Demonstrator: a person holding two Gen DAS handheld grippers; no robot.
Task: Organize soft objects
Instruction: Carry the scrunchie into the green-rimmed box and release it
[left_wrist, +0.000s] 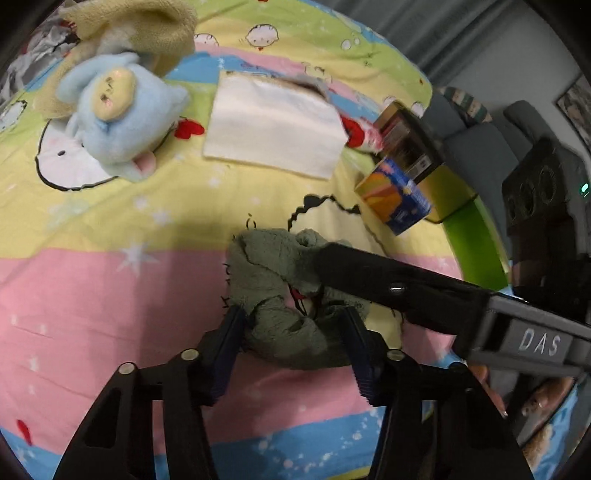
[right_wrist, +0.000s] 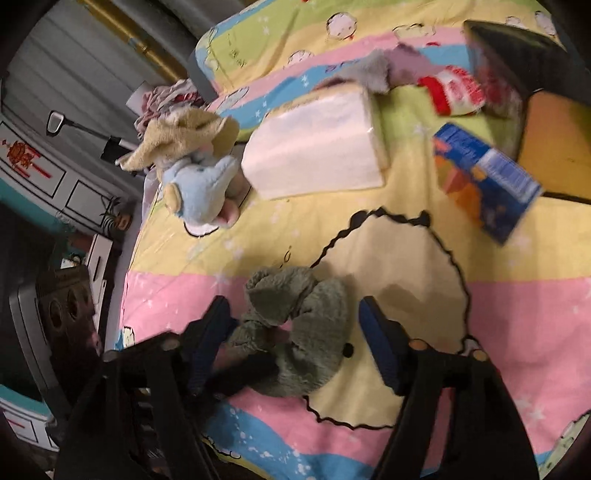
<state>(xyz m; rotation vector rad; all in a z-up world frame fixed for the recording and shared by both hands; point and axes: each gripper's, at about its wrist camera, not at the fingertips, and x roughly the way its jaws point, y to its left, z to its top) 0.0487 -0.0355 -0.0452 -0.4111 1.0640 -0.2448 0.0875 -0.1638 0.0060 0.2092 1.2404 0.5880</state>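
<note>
The bed cover (left_wrist: 110, 240), with its broad pink, yellow and blue bands, fills both views and carries everything. Far from the grippers lie a folded white towel (left_wrist: 273, 129), a light blue plush toy (left_wrist: 118, 114) resting against a beige cloth (left_wrist: 140, 26), and a blue and orange carton (left_wrist: 395, 195) near the edge.

The green plush cloth (left_wrist: 288, 295) lies crumpled on the pink band, directly in front of both grippers. Its long axis runs about away from the left wrist camera, so the left pads stand on its two long sides.

The left gripper (left_wrist: 295, 343) is the nearer one. Its blue pads sit against the near end of the cloth, and they seem to press it, so I judge it as gripping.

The right gripper (right_wrist: 295, 343) stands half open. In its own view the cloth is between the jaws, but the right pad stands clear of it, so it holds nothing. In the left view one of its fingers (left_wrist: 369, 273) lies on the far part of the cloth.
</note>
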